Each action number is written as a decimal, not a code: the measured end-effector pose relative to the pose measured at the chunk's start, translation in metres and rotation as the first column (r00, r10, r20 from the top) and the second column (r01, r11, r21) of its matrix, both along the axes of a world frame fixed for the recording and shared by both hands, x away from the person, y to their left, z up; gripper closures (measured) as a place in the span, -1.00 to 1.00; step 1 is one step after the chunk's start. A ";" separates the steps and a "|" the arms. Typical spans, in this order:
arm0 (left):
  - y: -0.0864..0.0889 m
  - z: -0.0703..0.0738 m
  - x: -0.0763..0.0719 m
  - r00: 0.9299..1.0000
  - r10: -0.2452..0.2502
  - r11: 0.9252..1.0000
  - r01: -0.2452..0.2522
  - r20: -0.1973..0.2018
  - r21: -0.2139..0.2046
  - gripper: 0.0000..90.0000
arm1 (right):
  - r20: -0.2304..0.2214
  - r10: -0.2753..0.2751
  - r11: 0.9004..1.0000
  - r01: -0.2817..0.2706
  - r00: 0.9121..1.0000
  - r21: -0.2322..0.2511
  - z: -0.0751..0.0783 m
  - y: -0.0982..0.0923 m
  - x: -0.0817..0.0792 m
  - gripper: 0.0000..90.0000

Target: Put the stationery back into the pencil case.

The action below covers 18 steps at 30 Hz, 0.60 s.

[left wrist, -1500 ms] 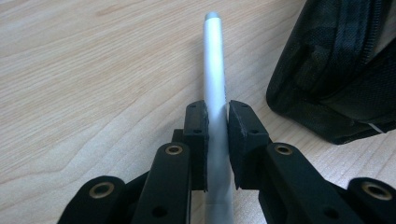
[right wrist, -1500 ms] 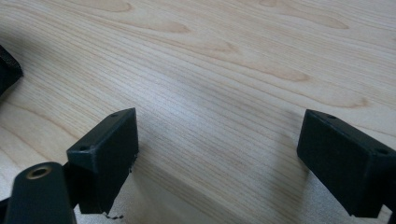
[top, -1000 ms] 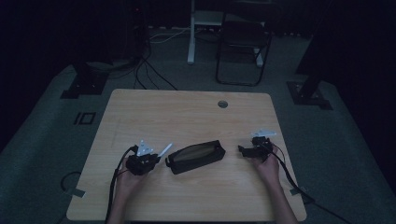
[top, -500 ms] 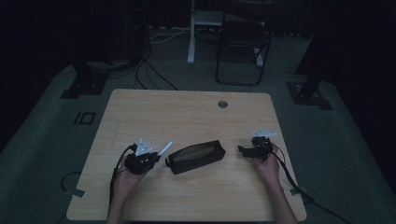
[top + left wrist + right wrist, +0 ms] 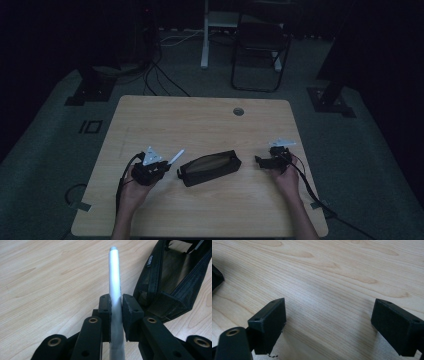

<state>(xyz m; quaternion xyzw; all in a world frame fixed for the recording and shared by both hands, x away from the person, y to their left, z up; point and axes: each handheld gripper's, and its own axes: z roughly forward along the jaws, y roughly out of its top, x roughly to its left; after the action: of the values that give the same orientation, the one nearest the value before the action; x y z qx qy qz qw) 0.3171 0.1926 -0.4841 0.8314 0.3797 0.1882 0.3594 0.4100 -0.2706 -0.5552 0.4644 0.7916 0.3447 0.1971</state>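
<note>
A black mesh pencil case (image 5: 208,168) lies unzipped in the middle of the wooden table (image 5: 200,125). My left gripper (image 5: 161,166) sits just left of it, shut on a silver pen (image 5: 175,157) that points up and toward the case. In the left gripper view the pen (image 5: 115,290) stands clamped between the two black pads (image 5: 105,312), with the case's open mouth (image 5: 172,280) close on the right. My right gripper (image 5: 260,160) rests right of the case, its jaws spread wide over bare wood (image 5: 329,302) with nothing between them.
A round cable hole (image 5: 238,111) sits near the table's far edge. Beyond the table stand a dark chair (image 5: 260,55) and a white post (image 5: 205,35) on the grey floor. Cables trail from both grippers off the near edge.
</note>
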 end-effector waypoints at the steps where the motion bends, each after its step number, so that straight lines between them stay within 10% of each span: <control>1: 0.000 0.001 0.000 1.000 0.000 1.000 0.000 0.001 -0.001 0.75 | 0.000 0.000 1.000 0.000 1.000 0.000 0.000 0.000 0.000 -0.72; 18: 0.001 0.015 -0.002 1.000 -0.017 1.000 0.018 0.009 -0.016 0.75 | 0.000 0.000 1.000 0.000 1.000 0.000 0.000 0.000 0.000 -0.72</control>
<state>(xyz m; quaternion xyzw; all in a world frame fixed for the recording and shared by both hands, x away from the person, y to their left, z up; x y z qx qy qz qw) 0.3151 0.1941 -0.4688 0.8310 0.3724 0.1856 0.3692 0.4100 -0.2706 -0.5552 0.4644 0.7916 0.3447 0.1971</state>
